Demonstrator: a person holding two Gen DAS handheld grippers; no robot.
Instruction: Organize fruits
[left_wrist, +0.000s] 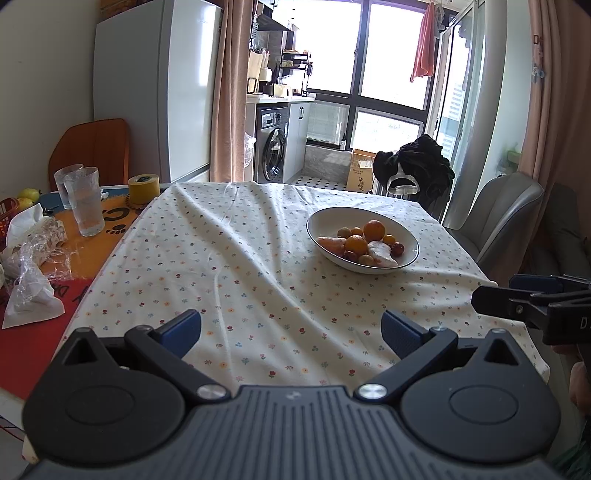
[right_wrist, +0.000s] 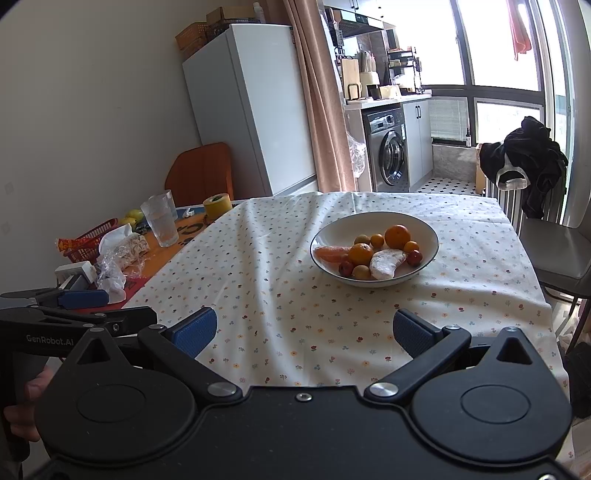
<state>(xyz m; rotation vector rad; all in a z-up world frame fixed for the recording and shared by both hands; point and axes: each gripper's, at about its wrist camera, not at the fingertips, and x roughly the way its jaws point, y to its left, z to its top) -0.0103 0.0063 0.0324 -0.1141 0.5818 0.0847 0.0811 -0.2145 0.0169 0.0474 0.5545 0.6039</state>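
Snack packet (right_wrist: 74, 243) only right-wrist-visible.

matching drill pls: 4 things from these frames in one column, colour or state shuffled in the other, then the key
1. tape roll
2. drinking glass
3. left gripper
4. bowl

a. white, holding fruit
b. open, nothing between the fingers
c. yellow
d. clear, upright

Pairs: 1-c, 2-d, 3-b, 4-a
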